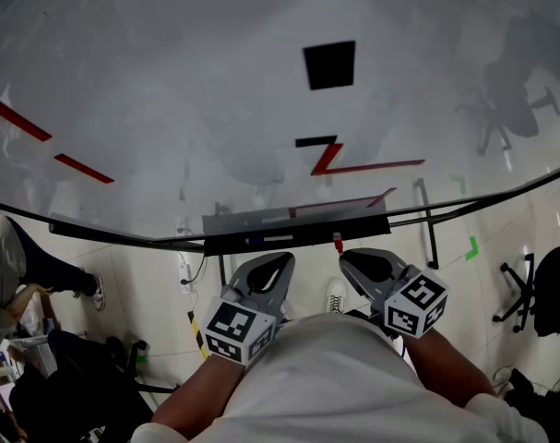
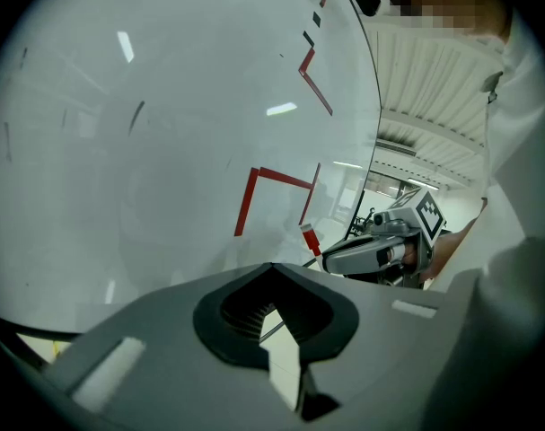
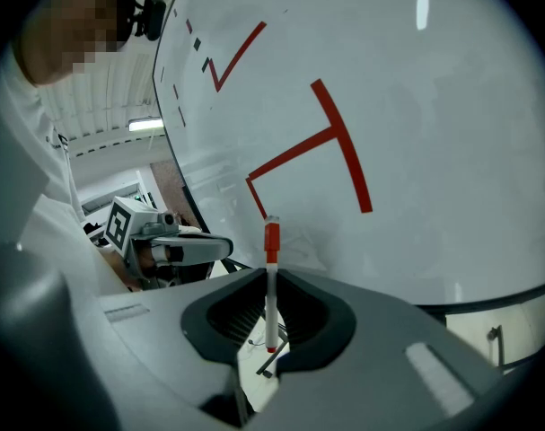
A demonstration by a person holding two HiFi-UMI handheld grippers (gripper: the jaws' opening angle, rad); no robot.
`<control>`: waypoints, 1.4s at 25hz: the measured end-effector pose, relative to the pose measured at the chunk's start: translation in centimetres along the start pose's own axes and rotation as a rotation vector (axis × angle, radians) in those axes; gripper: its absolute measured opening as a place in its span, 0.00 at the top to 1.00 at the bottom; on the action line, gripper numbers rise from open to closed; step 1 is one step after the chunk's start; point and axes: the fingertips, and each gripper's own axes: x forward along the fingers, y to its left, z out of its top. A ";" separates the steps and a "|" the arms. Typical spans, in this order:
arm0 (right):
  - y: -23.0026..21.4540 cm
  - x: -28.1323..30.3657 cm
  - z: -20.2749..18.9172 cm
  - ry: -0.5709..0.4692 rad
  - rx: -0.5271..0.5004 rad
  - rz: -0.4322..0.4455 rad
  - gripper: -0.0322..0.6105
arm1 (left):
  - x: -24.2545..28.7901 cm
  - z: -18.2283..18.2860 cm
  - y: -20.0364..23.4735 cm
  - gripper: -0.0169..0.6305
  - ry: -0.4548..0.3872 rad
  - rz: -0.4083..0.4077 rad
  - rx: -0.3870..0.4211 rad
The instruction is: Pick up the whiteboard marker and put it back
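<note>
Two grippers sit close to the body. The left gripper (image 2: 273, 269) has its jaws pressed together on nothing. The right gripper (image 1: 349, 258) pinches the whiteboard marker (image 3: 271, 285) upright, red cap (image 3: 271, 239) on top. The hold looks narrow, so the marker may pivot or slip while reaching the tray (image 1: 298, 236) under the whiteboard (image 1: 215, 109). What lies in the tray is too small to tell.

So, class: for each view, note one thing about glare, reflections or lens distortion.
Head view: the whiteboard mirrors the room and its edge bows; left gripper view: light streaks glare on it, and the corners black out; right gripper view: same fisheye vignette, yet the marker is sharp.
</note>
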 end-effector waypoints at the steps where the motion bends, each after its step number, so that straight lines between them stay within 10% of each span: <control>1: 0.0 0.1 -0.1 0.002 0.000 0.000 0.89 | 0.0 0.0 0.1 0.95 -0.001 0.003 -0.001; 21: -0.5 0.5 -0.2 0.018 -0.085 -0.050 0.89 | -0.2 -0.1 0.3 0.95 0.002 -0.001 0.004; 28: -1.9 0.8 -1.2 0.169 -0.482 -0.187 0.89 | -0.3 -0.1 0.2 0.95 0.001 0.000 0.008; 35: -1.9 1.4 -1.6 0.242 -0.633 -0.203 0.89 | -0.3 -0.1 0.2 0.95 0.001 0.002 0.009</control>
